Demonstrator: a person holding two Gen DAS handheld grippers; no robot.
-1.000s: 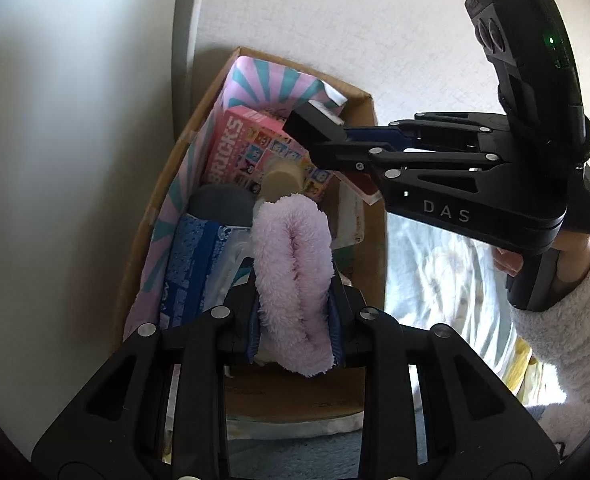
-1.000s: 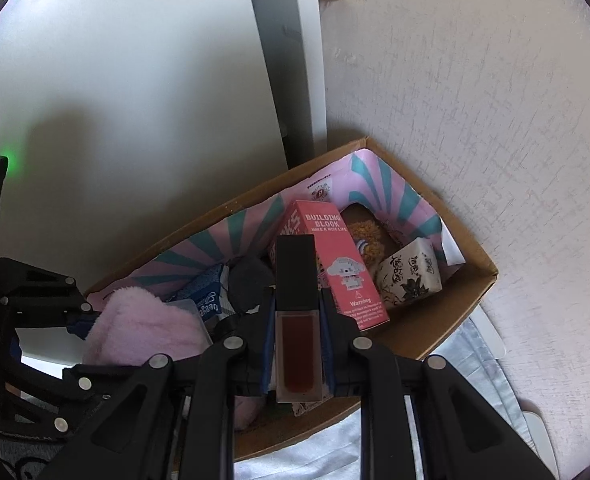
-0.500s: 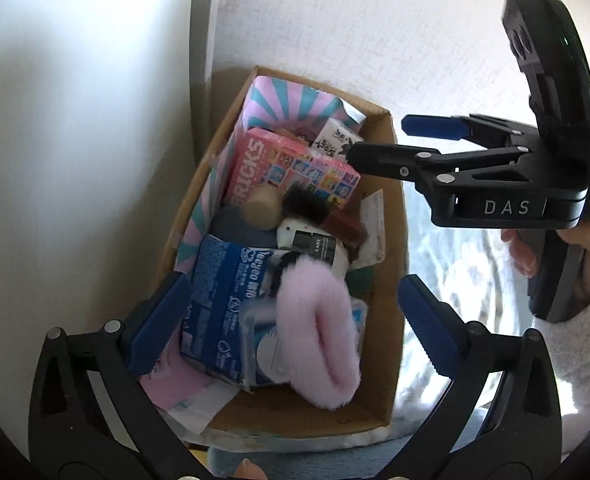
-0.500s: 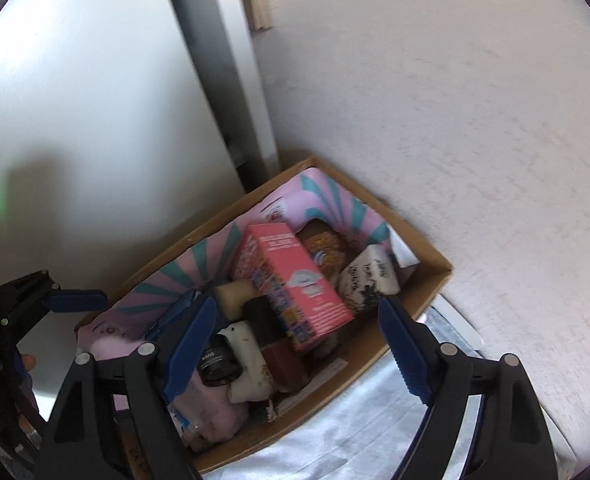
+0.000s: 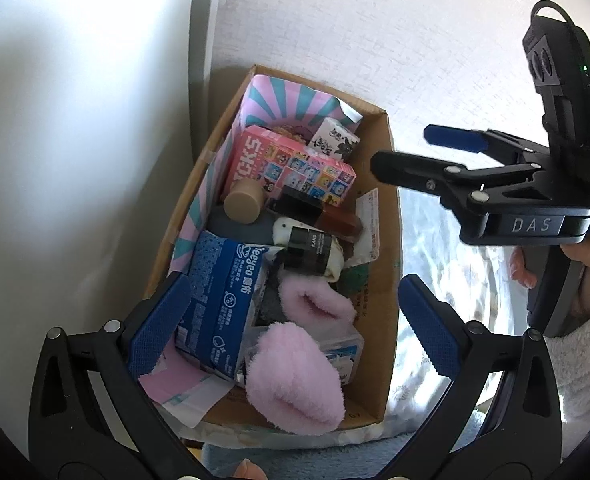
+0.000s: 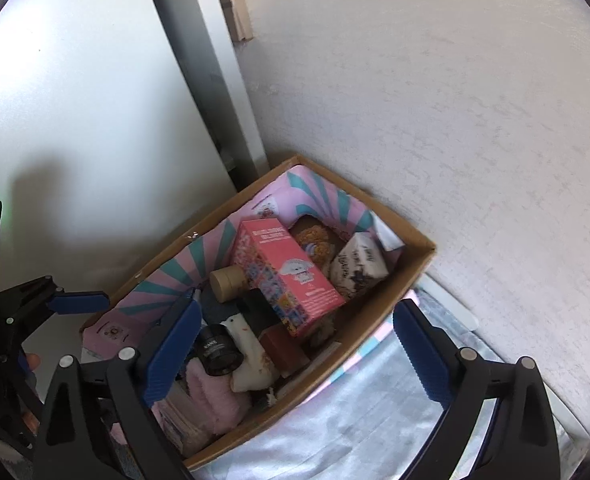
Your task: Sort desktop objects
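I see my left tool (image 5: 295,320) wide open and my right tool (image 6: 295,356) opening, both empty above the cardboard box (image 5: 379,344).

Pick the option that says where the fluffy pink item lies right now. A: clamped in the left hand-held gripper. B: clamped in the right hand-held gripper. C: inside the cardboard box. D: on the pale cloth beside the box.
C: the fluffy pink item lies among the clutter inside the brown cardboard box, while the left hand-held gripper stands wide open above it.

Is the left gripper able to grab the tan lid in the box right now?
Probably yes. The left gripper is open and empty above the box, and the tan lid sits on top of the pile, uncovered, beside the pink carton.
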